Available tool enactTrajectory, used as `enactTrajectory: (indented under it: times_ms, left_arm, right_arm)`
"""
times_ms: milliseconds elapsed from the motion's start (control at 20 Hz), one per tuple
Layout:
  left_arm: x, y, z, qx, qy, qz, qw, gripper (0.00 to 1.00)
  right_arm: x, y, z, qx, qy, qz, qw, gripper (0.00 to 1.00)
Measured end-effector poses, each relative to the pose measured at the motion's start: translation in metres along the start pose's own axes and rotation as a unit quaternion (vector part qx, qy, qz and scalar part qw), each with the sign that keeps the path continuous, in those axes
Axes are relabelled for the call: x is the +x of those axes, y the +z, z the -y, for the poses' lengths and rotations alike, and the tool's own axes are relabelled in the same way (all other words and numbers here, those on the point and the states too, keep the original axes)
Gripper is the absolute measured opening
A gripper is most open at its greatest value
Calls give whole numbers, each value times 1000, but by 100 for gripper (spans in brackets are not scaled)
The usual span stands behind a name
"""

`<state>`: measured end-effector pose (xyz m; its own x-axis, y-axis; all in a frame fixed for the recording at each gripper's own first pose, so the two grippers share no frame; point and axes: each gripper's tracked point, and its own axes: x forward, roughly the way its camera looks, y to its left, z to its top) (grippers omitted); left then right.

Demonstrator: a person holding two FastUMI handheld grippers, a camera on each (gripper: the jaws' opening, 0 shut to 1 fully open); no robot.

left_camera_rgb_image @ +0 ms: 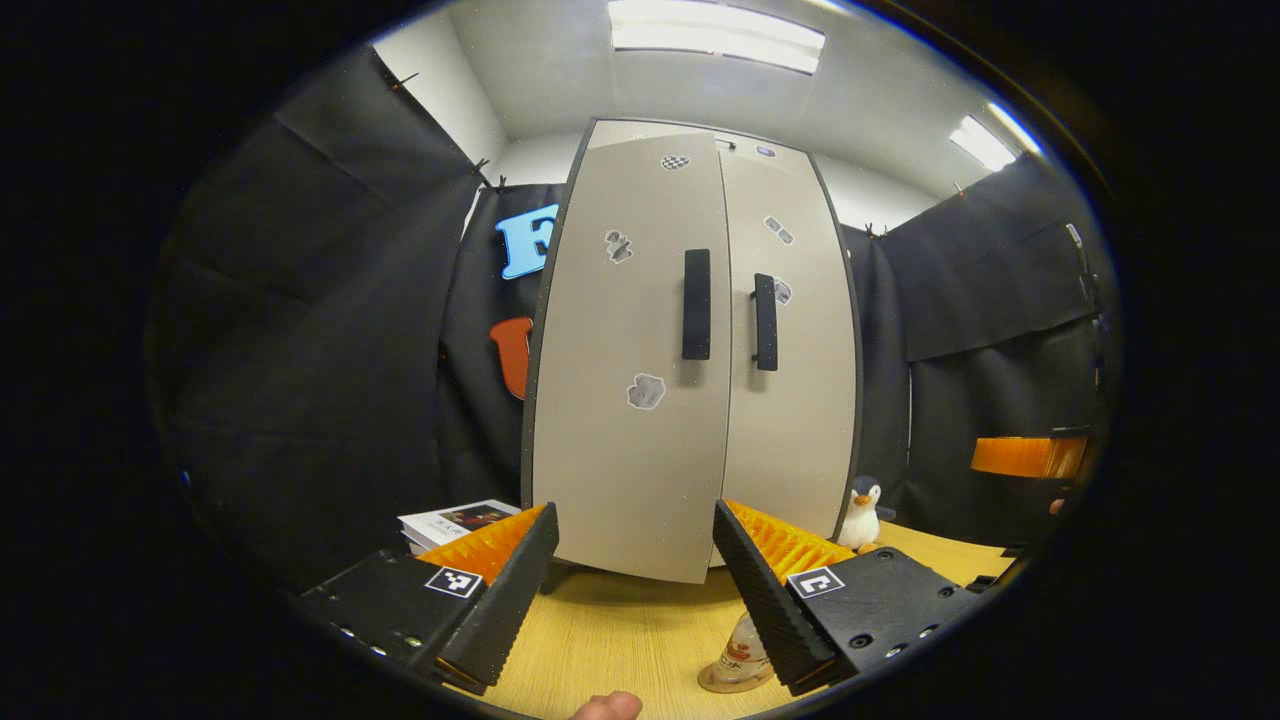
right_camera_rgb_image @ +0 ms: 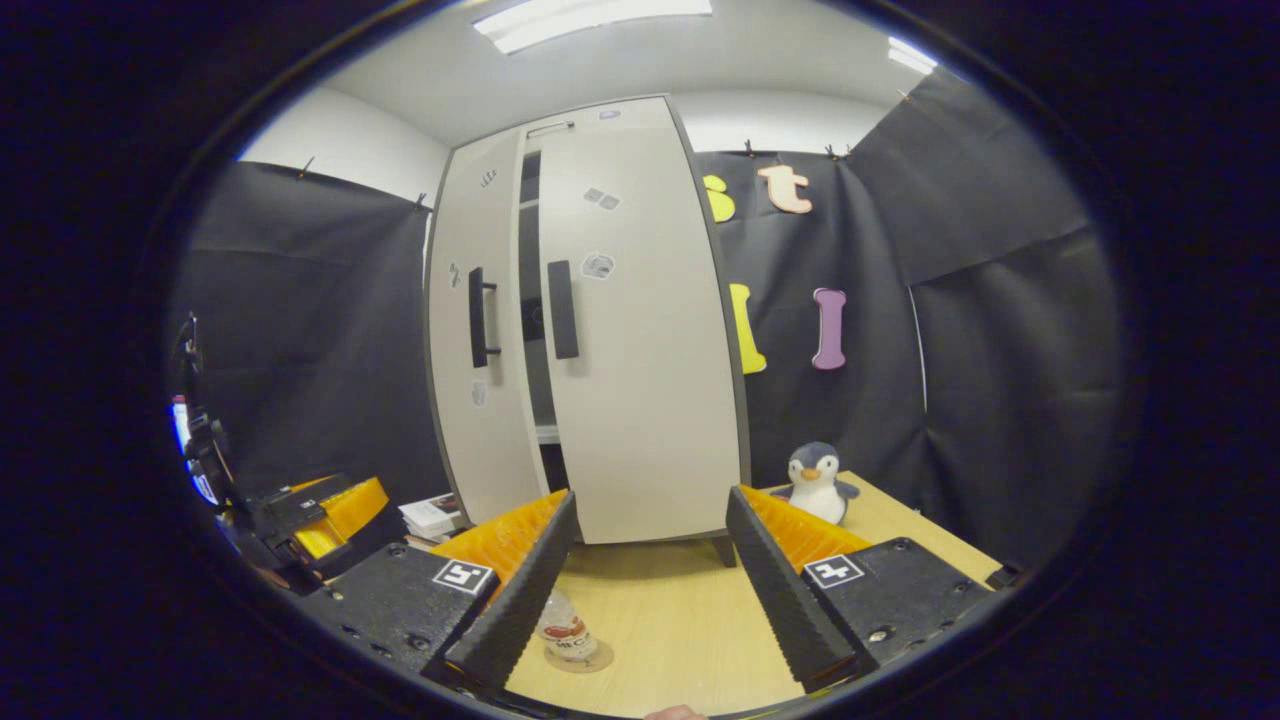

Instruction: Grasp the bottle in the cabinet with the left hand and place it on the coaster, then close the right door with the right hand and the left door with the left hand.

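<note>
The pale cabinet stands at the back of the wooden table, each door with a dark vertical handle. In the right gripper view a narrow dark gap separates the left door from the right door. A small clear bottle stands upright on a round coaster on the table in front of the cabinet. My left gripper is open and holds nothing, facing the doors. My right gripper is open too, with the bottle low beside its left finger.
A toy penguin sits on the table right of the cabinet. A stack of books lies to the cabinet's left. The left gripper's body shows at the far left of the right gripper view. Black cloth walls close in the booth.
</note>
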<state>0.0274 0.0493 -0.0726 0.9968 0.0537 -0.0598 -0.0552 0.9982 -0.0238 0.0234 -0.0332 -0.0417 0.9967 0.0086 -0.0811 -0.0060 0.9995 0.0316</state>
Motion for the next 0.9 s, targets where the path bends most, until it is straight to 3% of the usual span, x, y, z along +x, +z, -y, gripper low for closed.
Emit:
enactTrajectory:
  times_ms: [700,750,800,850,900]
  left_arm:
    - [0,7,-7,-21,3,-5,1000,95]
    - [-1,7,-7,-20,2,-3,1000,91]
    - [-1,8,-7,-19,2,-2,1000,99]
    - [-2,8,-7,-19,3,-2,1000,91]
    - [-2,9,-7,-18,3,-2,1000,99]
  right_arm:
    - [0,2,-4,5,2,6,1000,98]
    - [0,1,-4,5,2,5,1000,98]
    - [0,1,-4,4,2,4,1000,98]
    - [0,2,-5,4,2,4,1000,98]
    - [0,2,-4,3,2,5,1000,98]
